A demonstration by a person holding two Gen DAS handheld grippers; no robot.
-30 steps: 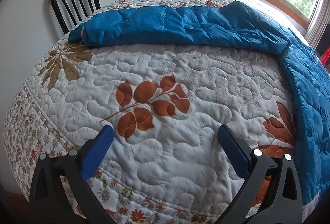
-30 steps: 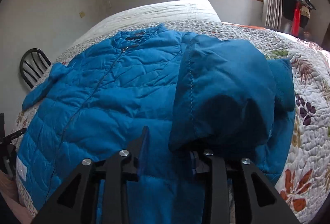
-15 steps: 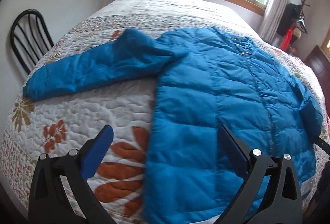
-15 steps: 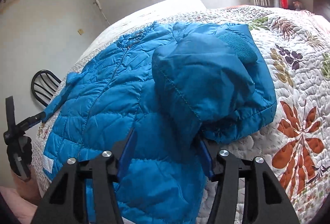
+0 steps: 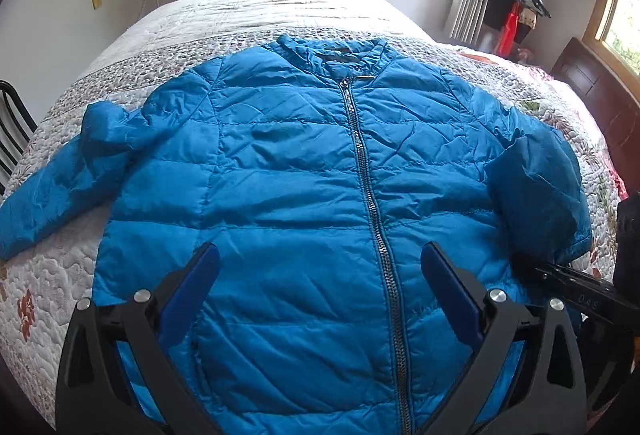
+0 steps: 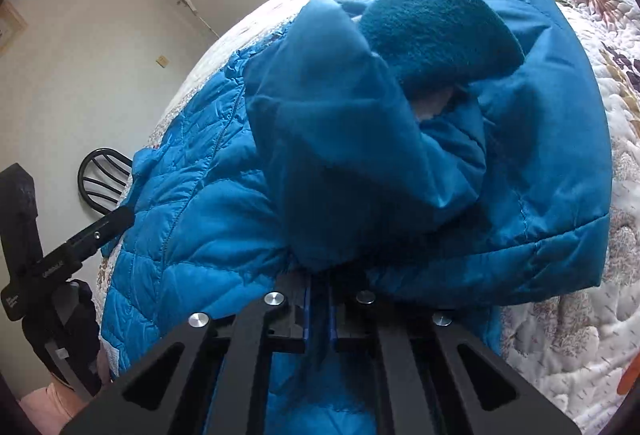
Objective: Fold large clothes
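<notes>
From the left wrist view, a blue quilted puffer jacket is seen spread front-up, zipped, on a white floral quilted bedspread. The left gripper is held above the jacket's lower front with its jaws spread wide, nothing gripped; the dark metal zipper runs between them. One sleeve is extended sideways; the opposite sleeve is folded over the body.

From the right wrist view, the right gripper is seen with its jaws clamped onto the folded sleeve fabric, which is bunched directly ahead of the jaws. A black wooden chair is visible beside the bed.
</notes>
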